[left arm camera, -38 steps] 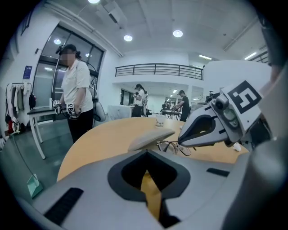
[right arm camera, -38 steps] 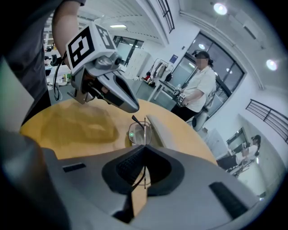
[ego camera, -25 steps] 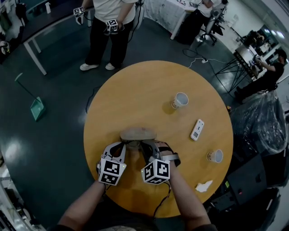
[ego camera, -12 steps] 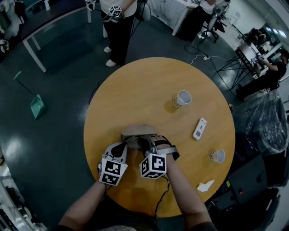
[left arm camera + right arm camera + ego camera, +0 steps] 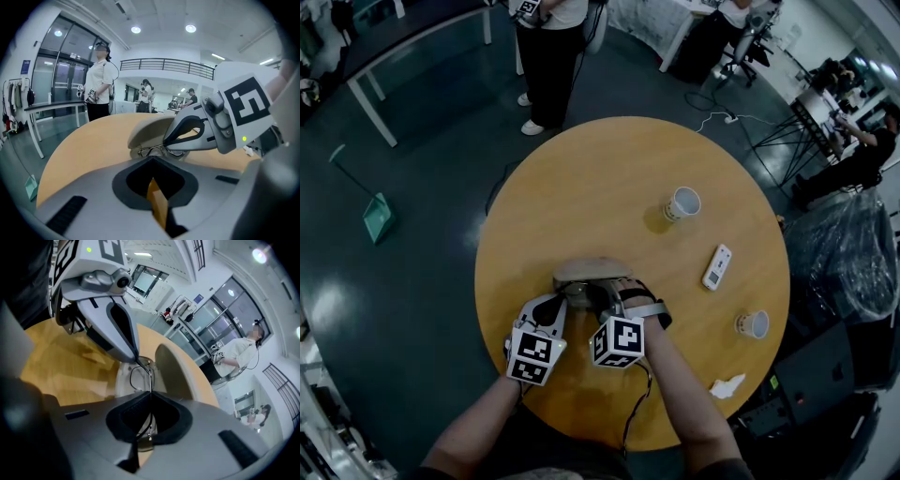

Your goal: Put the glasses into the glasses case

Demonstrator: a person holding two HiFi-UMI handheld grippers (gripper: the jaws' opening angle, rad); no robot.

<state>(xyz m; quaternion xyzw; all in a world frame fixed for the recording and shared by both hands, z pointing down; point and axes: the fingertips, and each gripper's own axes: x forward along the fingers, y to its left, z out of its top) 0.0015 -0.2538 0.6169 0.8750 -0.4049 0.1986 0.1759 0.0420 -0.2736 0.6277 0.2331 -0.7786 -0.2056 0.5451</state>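
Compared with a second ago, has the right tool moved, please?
Yes, slightly: the right tool, shut on the thin wire-framed glasses, has edged forward and left, nearer the beige oval glasses case, judged against the white paper cup.

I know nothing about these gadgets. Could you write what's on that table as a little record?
Table: round wooden table
Case: beige oval glasses case, open
Glasses: thin wire-framed glasses, over the open case
Right gripper: shut on the glasses' arm
Left gripper: jaws together, tips at the glasses
Elsewhere: paper cup, second paper cup, white remote, crumpled white tissue
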